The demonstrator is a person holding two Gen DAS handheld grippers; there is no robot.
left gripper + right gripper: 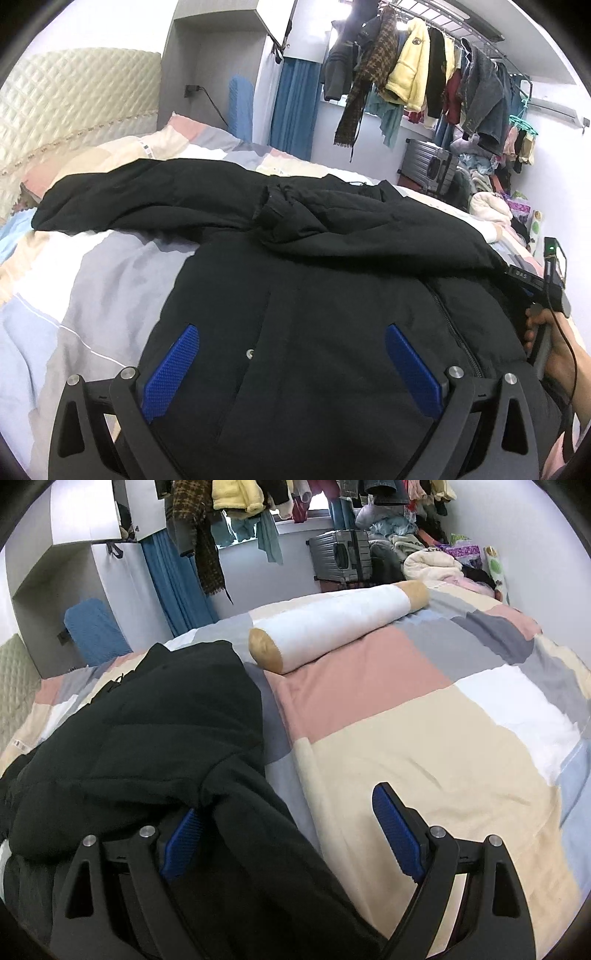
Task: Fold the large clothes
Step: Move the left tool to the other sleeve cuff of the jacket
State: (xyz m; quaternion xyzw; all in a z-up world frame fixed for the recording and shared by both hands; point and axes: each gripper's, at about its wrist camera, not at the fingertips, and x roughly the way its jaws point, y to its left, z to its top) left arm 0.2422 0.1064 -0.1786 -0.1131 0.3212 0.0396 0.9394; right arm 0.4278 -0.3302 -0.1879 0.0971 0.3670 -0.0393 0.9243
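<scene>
A large black jacket [295, 258] lies spread on the patchwork duvet [92, 280], one sleeve stretched left and its zip running down at the right. My left gripper [292, 328] hovers open over the jacket's body, both blue pads [173, 369] apart on either side. At the right edge a hand [554, 354] holds the right gripper [546, 284] by the jacket's side. In the right wrist view the jacket [166, 720] fills the left half. My right gripper [286, 805] stands open, a fold of black fabric lying between the jaws and draping over the left pad [181, 845].
A white bolster [332, 627] with tan ends lies across the bed beyond the jacket. A rail of hanging clothes [424, 74], a grey suitcase [340, 557] and a heap of garments [432, 561] stand past the bed. A quilted headboard [74, 103] is at the left.
</scene>
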